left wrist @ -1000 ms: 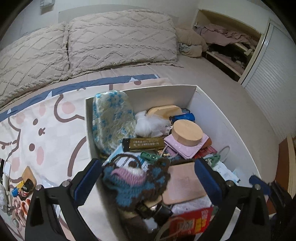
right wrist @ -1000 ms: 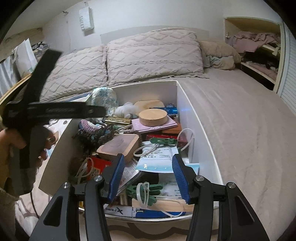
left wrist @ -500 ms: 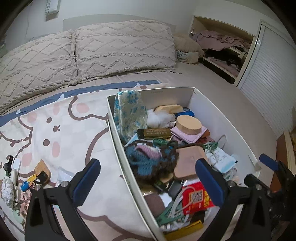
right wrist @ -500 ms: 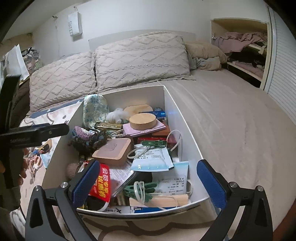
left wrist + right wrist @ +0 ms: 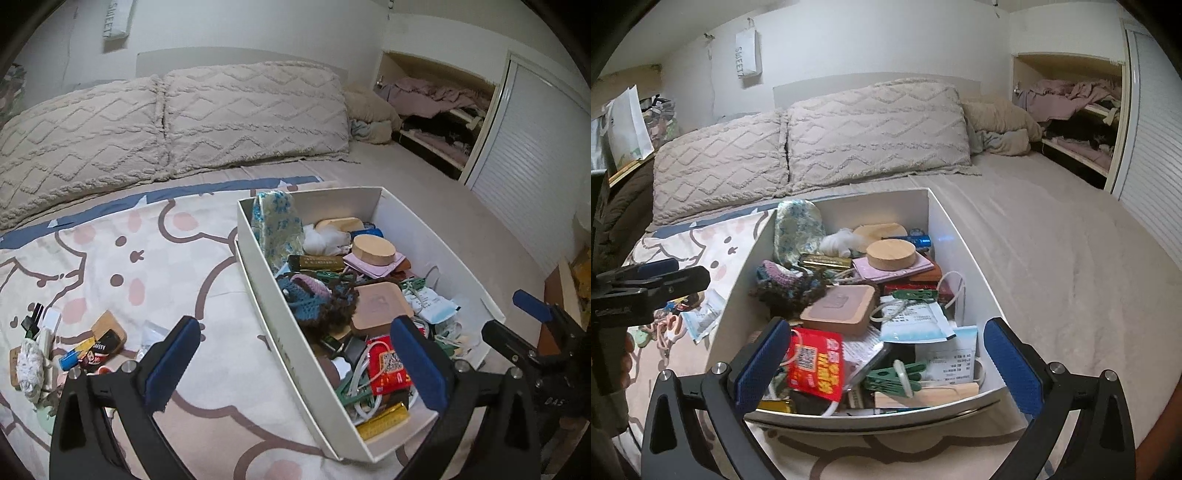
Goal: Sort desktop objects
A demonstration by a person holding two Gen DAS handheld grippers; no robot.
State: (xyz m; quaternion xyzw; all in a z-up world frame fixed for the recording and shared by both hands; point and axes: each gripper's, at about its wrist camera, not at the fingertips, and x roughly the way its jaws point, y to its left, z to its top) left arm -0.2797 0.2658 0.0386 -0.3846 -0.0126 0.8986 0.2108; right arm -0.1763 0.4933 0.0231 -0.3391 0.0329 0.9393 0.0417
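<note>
Dozens of small items crowd the white box (image 5: 934, 236) on the bed's cartoon sheet (image 5: 122, 258). The right gripper (image 5: 886, 363), half-closed over the box a second ago, now gapes fully, empty. The left gripper (image 5: 295, 360), wide and empty, has drifted off the box toward loose clutter (image 5: 70, 350).

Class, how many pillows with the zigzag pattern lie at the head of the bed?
2: the left pillow and the right pillow lie side by side against the headboard. A plain cushion beside them is not counted.
</note>
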